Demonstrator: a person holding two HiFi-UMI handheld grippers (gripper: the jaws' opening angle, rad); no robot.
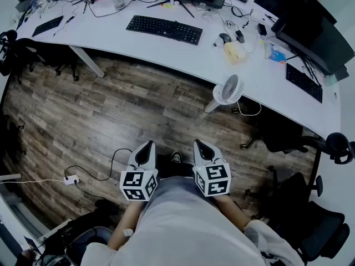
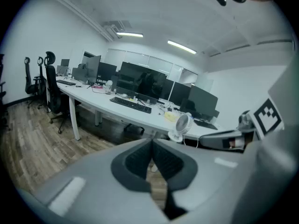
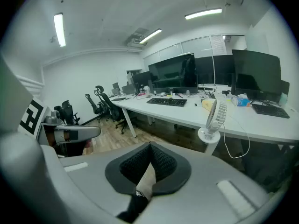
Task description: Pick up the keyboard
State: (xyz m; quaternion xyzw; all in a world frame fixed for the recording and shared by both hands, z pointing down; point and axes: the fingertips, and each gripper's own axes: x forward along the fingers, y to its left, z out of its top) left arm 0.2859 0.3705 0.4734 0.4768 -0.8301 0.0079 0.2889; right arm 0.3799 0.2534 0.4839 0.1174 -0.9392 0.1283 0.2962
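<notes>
The left claw [image 1: 147,146] and the right claw [image 1: 198,144] are both held closed on nothing, low before the person and well apart from the keyboard [image 1: 164,29], which lies flat on the white bench [image 1: 127,51] across the wooden floor [image 1: 111,110]. It is judged that the bench must first be approached, and that the jaws should then be opened and set on the two short ends of the keyboard, so that it is lifted level. The meeting of the pads is shown only in the two gripper views, while the keyboard's whole outline is seen only in the head view.
</notes>
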